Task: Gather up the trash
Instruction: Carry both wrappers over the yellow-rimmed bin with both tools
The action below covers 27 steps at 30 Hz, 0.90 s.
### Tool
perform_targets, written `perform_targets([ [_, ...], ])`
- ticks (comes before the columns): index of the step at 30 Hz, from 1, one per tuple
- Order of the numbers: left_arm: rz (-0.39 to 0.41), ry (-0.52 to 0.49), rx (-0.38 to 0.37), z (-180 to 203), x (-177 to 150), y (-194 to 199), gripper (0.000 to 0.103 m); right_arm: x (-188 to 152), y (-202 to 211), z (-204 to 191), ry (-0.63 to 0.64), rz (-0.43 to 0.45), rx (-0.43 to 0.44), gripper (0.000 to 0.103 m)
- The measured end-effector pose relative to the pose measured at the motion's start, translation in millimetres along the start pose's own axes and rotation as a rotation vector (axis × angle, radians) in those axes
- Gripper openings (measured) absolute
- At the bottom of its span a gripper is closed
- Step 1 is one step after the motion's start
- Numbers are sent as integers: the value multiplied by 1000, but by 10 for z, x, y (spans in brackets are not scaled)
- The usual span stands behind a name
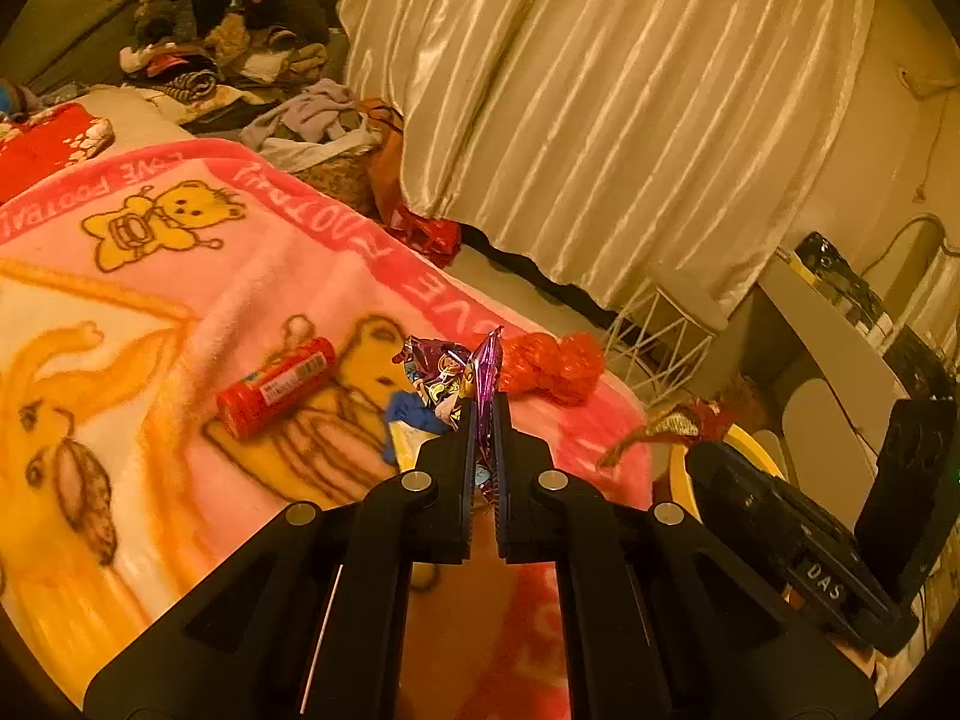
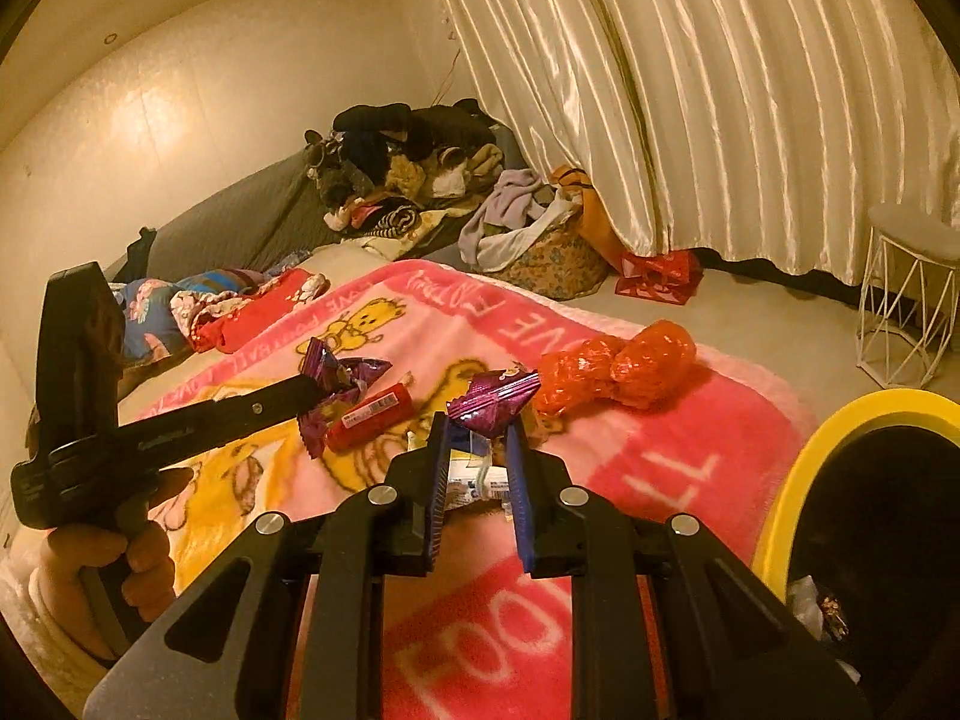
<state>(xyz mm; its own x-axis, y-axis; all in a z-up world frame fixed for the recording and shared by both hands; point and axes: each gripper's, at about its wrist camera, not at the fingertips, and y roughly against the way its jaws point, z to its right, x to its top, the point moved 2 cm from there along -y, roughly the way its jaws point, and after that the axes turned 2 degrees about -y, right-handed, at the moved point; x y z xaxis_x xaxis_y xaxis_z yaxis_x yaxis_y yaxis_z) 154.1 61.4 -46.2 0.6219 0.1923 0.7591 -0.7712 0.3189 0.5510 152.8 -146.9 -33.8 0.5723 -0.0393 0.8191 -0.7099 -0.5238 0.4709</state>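
Observation:
My left gripper (image 1: 485, 405) is shut on a purple foil wrapper (image 1: 487, 363) above the pink blanket (image 1: 180, 300); the right wrist view shows it (image 2: 315, 387) holding that wrapper (image 2: 342, 375). My right gripper (image 2: 477, 423) holds a second purple wrapper (image 2: 495, 399) between its blue fingers (image 2: 519, 480), with a gap left between them. A red tube (image 1: 276, 387) and a crumpled red-orange bag (image 1: 555, 366) lie on the blanket. A white packet (image 2: 474, 477) lies under my right gripper. A yellow-rimmed bin (image 2: 840, 420) stands at the right.
A pile of clothes (image 2: 408, 180) sits at the far end of the bed. A fabric basket (image 2: 552, 264), a red bag (image 2: 660, 276) and a white wire stool (image 2: 912, 300) stand on the floor by the curtain (image 2: 690, 90).

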Motion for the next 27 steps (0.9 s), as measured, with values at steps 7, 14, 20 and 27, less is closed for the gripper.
perform_targets([
  [7, -4, -17, -19, 140, -43, 64, 2, 19, 183, 68, -10, 23, -13, 18],
  [14, -1, -47, -46, 343, -51, 105, 2, 14, 351, 150, -19, 43, -38, 18],
  [20, 0, -72, -68, 528, -57, 106, 2, -17, 518, 257, -34, 59, -64, 18],
  [27, 3, -97, -92, 752, -85, 109, 2, -20, 699, 405, -64, 82, -88, 18],
])
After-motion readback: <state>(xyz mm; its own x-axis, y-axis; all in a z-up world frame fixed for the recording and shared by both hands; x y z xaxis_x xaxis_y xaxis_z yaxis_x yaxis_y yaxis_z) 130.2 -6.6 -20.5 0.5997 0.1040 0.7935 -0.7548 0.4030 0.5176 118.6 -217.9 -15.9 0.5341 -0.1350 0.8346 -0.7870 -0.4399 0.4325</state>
